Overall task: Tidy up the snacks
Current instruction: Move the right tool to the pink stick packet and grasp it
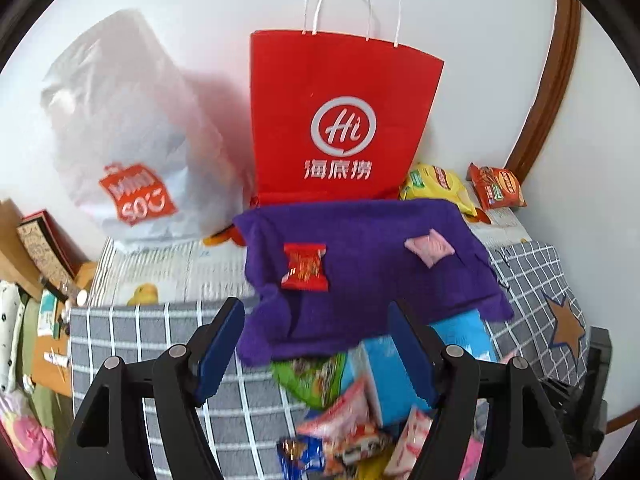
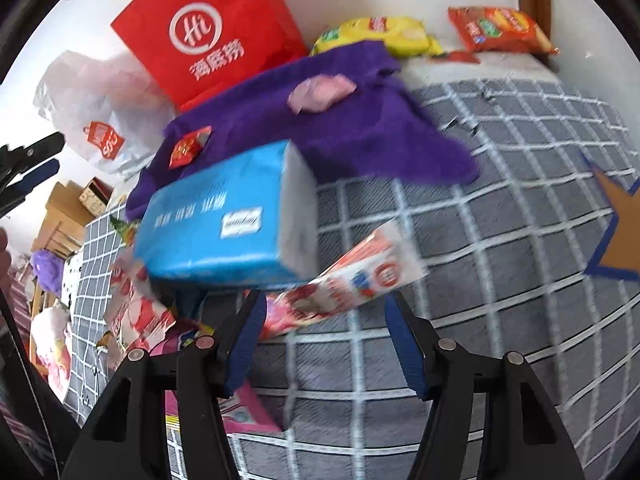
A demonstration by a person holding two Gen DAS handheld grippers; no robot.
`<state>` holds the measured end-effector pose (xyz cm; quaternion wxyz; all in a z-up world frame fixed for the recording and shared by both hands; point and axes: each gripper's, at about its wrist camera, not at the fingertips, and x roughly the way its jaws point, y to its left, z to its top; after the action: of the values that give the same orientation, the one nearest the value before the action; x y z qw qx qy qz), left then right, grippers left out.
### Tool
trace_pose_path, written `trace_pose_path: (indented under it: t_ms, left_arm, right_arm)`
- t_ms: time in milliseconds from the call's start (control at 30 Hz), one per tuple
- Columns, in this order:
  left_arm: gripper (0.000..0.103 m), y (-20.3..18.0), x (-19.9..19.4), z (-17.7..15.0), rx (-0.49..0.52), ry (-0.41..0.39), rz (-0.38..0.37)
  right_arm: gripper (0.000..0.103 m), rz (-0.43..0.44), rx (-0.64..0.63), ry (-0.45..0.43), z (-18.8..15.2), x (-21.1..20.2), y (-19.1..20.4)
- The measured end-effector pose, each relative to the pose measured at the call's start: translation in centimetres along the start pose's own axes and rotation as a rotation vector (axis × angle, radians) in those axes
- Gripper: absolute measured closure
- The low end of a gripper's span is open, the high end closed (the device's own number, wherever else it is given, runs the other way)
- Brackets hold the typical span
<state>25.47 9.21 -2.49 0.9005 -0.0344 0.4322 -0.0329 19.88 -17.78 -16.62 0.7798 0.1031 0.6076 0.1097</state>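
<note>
Snack pile, on grey checked bedcover [image 2: 500, 240]. Mixed small packets, mostly red, pink and white, some blurred.

Item 1: red-and-white snack packet [image 2: 352, 280], long, strawberry print, lying slanted just ahead of the right gripper [image 2: 326, 336], between its jaws and slightly left. Jaws wide apart, holding nothing.

Item 2: blue tissue pack [image 2: 224, 224], white end face, ahead-left of the right jaws, resting over other packets.

Item 3: green packet [image 1: 312, 376], between the jaws of the left gripper [image 1: 316, 352], beside the same blue pack. Further red-white and blue wrappers lie nearer the camera. Left jaws wide apart, gripping nothing.

Item 4: purple cloth [image 1: 360, 256], ahead of both grippers, carrying a small red packet [image 1: 305, 267] and a pink packet [image 1: 430, 249].

Item 5: yellow chip bag [image 2: 384, 34] and orange chip bag [image 2: 496, 30], far ahead by the wall.

Behind the cloth: red paper bag [image 1: 340, 120], upright; white plastic bag [image 1: 128, 152] to its left.

Open room: bare bedcover ahead-right of the right jaws, up to a brown star patch [image 2: 620, 220]. Left of the pile the bedcover edge drops to clutter.
</note>
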Motion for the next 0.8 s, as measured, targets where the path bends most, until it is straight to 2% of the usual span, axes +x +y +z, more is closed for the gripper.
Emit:
trace_pose_path:
  t_ms: [200, 267, 300, 333, 467, 600, 700, 800]
  left_arm:
    - [0.031, 1.4, -1.1, -2.6, -0.010, 0.028, -0.001]
    - [0.031, 2.0, -1.6, -3.4, -0.013, 0.028, 0.011]
    - [0.031, 2.1, -1.8, -3.7, -0.015, 0.028, 0.014]
    - [0.031, 2.2, -2.0, -3.9, -0.017, 0.029, 0.017]
    - [0.031, 2.4, -2.4, -4.7, -0.026, 0.030, 0.013]
    - [0.031, 2.2, -2.6, -5.5, -0.031, 0.032, 0.000]
    - [0.031, 2.0, -2.7, -6.2, -0.042, 0.039, -0.014]
    - [0.031, 1.7, -2.4, -6.9, -0.048, 0.054, -0.021]
  right_arm:
    - [0.042, 0.003, 0.071, -0.022, 0.4, 2.1, 0.5]
    - [0.055, 0.048, 0.099, -0.017, 0.3, 2.6, 0.2]
    - [0.073, 0.053, 0.096, -0.011, 0.2, 2.7, 0.2]
    - [0.079, 0.032, 0.083, -0.010, 0.0, 2.7, 0.2]
    - [0.083, 0.005, 0.048, -0.046, -0.2, 0.2, -0.5]
    - [0.083, -0.084, -0.015, -0.072, 0.2, -3.5, -1.5]
    - [0.083, -0.102, -0.126, -0.008, 0.0, -4.6, -1.5]
    - [0.083, -0.160, -0.183, 0.031, -0.8, -3.4, -1.4]
